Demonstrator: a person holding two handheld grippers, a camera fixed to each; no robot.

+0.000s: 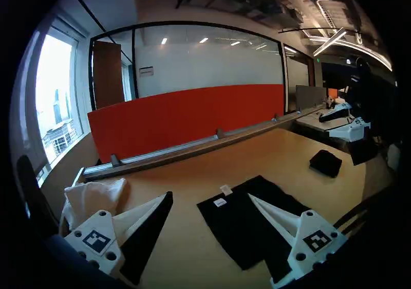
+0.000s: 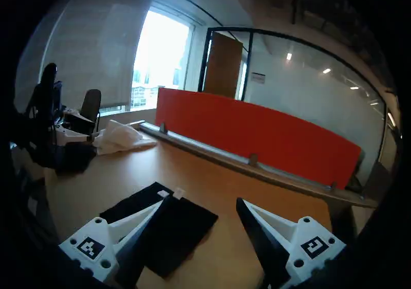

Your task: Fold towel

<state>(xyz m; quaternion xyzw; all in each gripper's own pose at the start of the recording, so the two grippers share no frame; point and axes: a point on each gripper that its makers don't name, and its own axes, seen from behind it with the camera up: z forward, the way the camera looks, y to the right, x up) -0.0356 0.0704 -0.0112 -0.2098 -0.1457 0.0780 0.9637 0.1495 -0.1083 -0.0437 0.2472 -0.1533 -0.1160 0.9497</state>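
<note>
A black towel [image 1: 241,222] lies flat on the wooden table, with small white tags at its far edge. My left gripper [image 1: 209,195] hangs open just above its near-left part, nothing between the fingers. From the other side, the black towel [image 2: 187,222] lies under and left of my right gripper [image 2: 203,200], which is also open and empty. Farther off, the right gripper [image 1: 349,130] shows at the table's right end, and the left gripper [image 2: 69,147] shows at the far left, held by a person.
A crumpled white cloth [image 1: 92,196] [image 2: 120,134] lies at one end of the table. A small folded black cloth [image 1: 325,162] sits toward the other end. An orange divider panel [image 1: 190,114] with a metal rail runs along the table's back edge. A chair [image 2: 91,104] stands by the window.
</note>
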